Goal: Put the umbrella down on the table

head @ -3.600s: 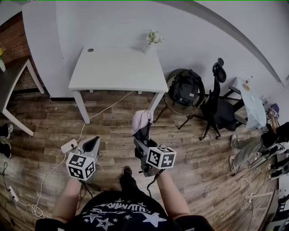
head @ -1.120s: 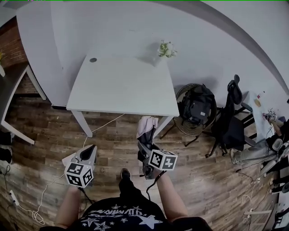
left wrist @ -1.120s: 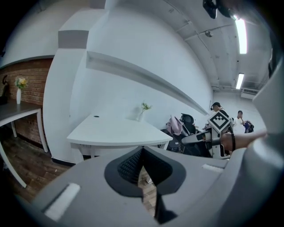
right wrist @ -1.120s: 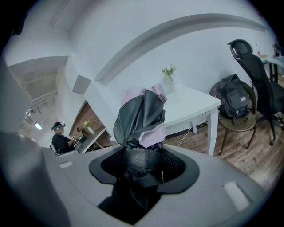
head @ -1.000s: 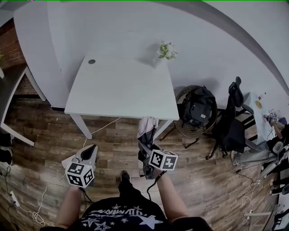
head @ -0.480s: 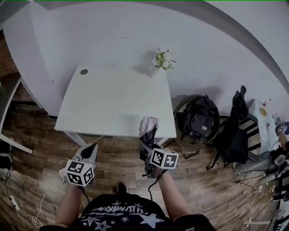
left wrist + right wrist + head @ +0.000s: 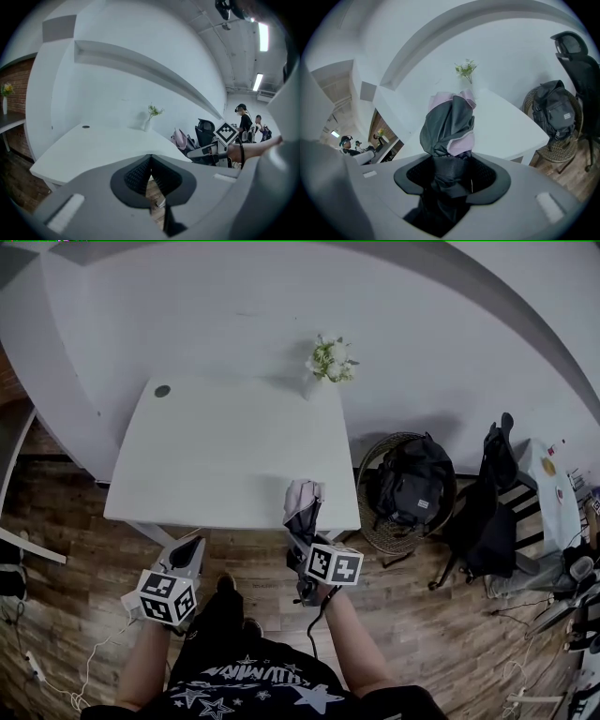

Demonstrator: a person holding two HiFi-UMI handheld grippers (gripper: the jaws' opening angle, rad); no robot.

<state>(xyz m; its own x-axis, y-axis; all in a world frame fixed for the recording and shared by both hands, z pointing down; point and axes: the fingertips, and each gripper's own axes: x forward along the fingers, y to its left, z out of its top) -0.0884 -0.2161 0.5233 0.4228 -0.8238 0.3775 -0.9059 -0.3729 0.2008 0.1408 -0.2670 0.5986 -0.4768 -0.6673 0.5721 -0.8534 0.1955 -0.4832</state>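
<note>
White wall (image 7: 422,324), wood-plank floor (image 7: 56,615), black office chair (image 7: 483,512), backpack (image 7: 408,479) in wicker basket (image 7: 375,538)

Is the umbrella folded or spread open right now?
Folded. The umbrella is a bunched grey-and-pink bundle, canopy collapsed, clamped in the right hand-held gripper over the table's near edge.

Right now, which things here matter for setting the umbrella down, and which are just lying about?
For the job:
umbrella, clamped in the right gripper
table

Lying about:
flower vase
backpack
chair
</note>
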